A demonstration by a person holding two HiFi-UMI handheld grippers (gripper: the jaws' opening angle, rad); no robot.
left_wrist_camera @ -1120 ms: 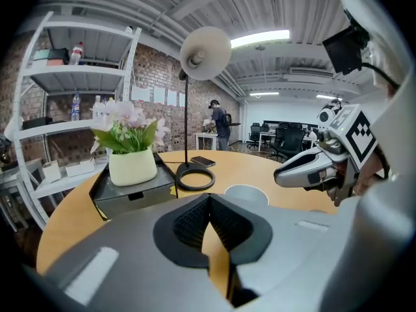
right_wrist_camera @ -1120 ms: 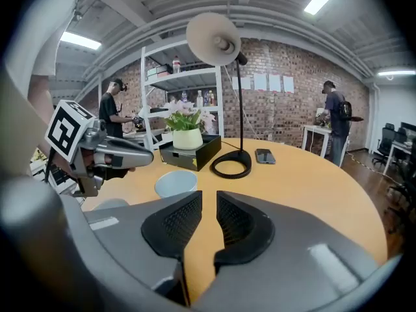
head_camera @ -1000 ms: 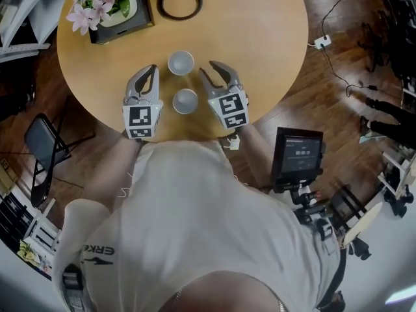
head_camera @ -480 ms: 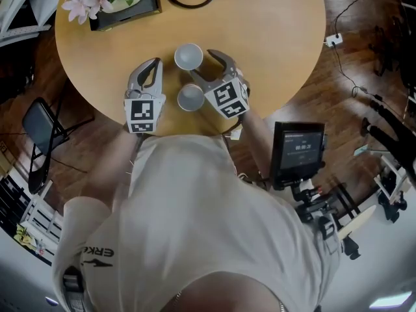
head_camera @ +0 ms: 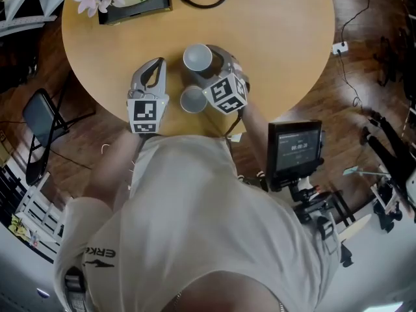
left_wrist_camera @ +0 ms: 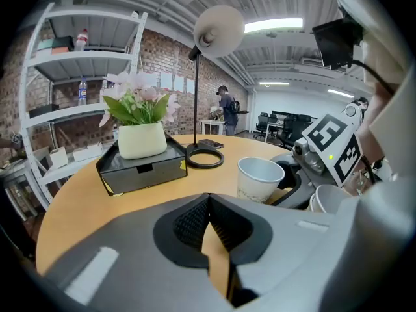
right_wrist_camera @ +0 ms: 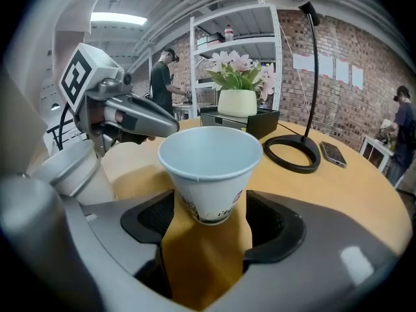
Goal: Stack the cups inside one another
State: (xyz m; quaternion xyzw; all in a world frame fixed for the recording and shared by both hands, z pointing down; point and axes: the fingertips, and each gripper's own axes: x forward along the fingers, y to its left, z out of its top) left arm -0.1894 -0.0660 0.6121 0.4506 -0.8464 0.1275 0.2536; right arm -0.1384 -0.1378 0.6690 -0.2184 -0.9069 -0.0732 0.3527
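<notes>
Stacking not yet begun: two paper cups are seen standing apart and upright on the round desk [head_camera: 279,38], neither set inside the other. The far cup [right_wrist_camera: 209,168] is bracketed by the right gripper [right_wrist_camera: 209,234], whose fingers are opening wide on either side of the cup's lower wall; a gap is visible on both sides, so no grip is judged to have been made. The near cup [head_camera: 192,99] is left just beside it, toward the desk's edge, between the two grippers. The left gripper [left_wrist_camera: 209,229] is held low over the desk to the left of the cups, its fingers closed together with nothing between them.

The whole job is judged to remain: one cup is to be gripped, lifted and lowered into the other.

Farther back on the desk, a potted flower arrangement [left_wrist_camera: 142,140] is carried on a black box [left_wrist_camera: 140,169], and the ring-shaped base of a lamp [left_wrist_camera: 205,156] and a phone [right_wrist_camera: 333,153] are placed beside it, all well apart from the cups. Nothing is seen between the two cups; only the near cup's closeness to the right gripper is considered a risk of a knock.
</notes>
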